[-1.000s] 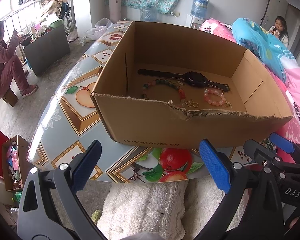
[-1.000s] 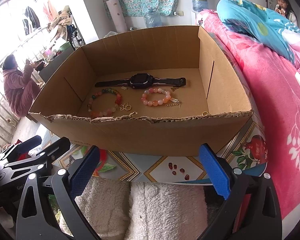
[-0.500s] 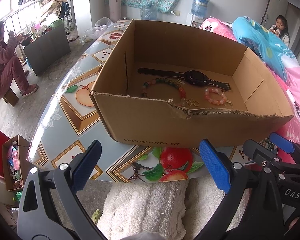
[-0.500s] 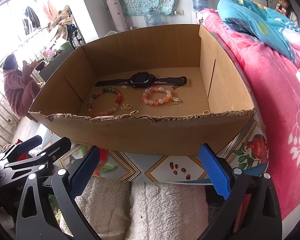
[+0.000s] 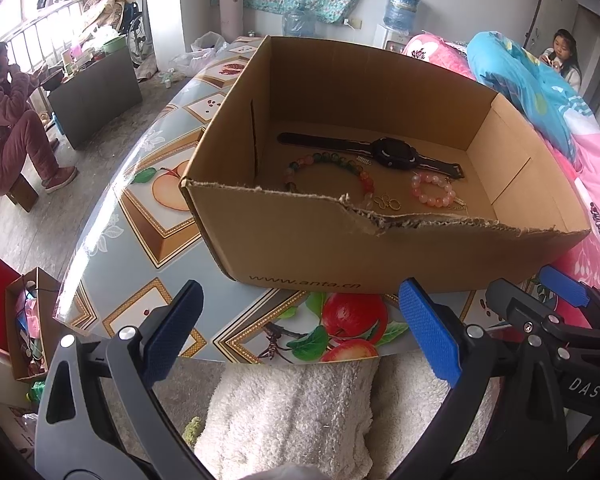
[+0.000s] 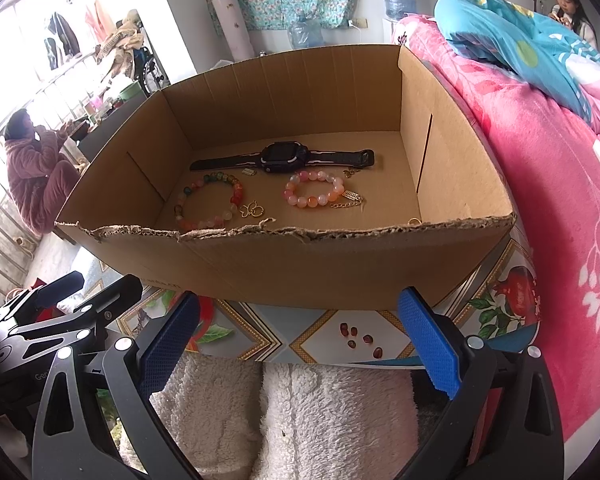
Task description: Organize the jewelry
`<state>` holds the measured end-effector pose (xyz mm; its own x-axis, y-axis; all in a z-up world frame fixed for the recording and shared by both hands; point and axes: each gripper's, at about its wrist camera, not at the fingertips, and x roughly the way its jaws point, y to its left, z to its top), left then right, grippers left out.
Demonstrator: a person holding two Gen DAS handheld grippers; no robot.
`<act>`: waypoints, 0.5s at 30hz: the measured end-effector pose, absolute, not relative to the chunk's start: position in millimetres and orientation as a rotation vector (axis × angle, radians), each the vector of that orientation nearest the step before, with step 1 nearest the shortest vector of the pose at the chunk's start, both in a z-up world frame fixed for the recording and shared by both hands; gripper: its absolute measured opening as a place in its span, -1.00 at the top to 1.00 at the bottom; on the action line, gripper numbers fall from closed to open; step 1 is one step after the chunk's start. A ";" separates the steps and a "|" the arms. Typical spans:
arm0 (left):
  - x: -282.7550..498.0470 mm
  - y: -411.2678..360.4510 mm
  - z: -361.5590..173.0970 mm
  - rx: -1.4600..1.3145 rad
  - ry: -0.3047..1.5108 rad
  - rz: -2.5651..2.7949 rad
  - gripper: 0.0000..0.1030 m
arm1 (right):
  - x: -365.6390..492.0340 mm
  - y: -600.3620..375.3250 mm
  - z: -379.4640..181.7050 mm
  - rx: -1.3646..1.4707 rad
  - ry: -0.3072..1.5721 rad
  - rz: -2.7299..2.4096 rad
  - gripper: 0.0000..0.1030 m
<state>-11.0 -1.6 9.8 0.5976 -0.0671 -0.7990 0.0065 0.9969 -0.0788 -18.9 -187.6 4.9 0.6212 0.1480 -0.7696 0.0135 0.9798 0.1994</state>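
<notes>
While both blue-padded grippers hang spread and empty, jewelry lies inside the brown cardboard box.
Left gripper and right gripper sit before its torn wall.

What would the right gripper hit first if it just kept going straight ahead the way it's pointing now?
Most likely the near wall of the cardboard box: the open right gripper points at it, below the torn rim, so it would not reach the jewelry inside.

Daylight floods in from the window at upper left, blown out to white in the right wrist view. The room is bright and evenly lit, shadows soft. Glare streaks across the glossy table in the left wrist view. Inside the box the left wall throws mild shade. Fisheye bending curves the edges, corners go black. Centre stays sharp; the rims blur slightly.
</notes>
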 end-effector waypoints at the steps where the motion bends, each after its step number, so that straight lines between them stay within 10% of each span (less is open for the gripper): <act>1: -11.0 -1.6 9.7 -0.070 0.930 -0.043 -0.84 | -18.9 -187.6 5.1 0.193 0.899 0.077 -0.87; 15: -11.1 -1.6 10.3 -0.072 0.930 -0.042 -0.84 | -18.9 -187.0 4.2 0.194 0.900 0.078 -0.87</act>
<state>-11.1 -1.6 10.3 0.5976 -0.0674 -0.7990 0.0055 0.9968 -0.0800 -18.9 -187.0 4.2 0.6200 0.1482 -0.7705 0.0141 0.9797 0.1998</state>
